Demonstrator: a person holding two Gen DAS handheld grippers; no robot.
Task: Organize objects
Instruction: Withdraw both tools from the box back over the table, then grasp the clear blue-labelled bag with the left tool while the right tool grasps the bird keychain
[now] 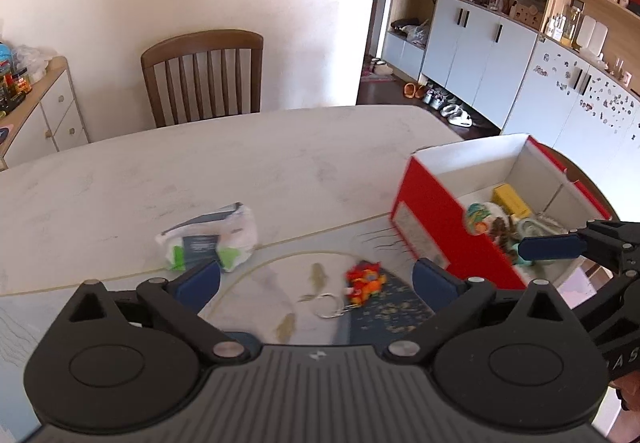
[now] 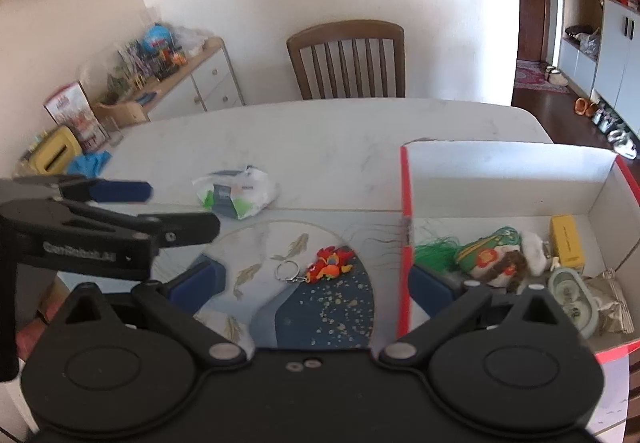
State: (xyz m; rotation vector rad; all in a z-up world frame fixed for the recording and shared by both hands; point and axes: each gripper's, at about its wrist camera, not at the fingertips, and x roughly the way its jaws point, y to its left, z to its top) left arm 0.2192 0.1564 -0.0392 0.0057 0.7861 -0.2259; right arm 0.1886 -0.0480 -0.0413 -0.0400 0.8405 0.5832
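Observation:
A red-orange plush keychain with a metal ring lies on a fish-print mat, just ahead of my open, empty left gripper. It also shows in the right wrist view. A white tissue pack lies on the table to the left; it also shows in the right wrist view. A red box stands at the right and holds several items. My right gripper is open and empty, straddling the box's red left wall.
The white marble table has a wooden chair behind it. A sideboard with clutter stands at the left, cabinets at the right. The box holds a yellow box, a plush pouch and a green case.

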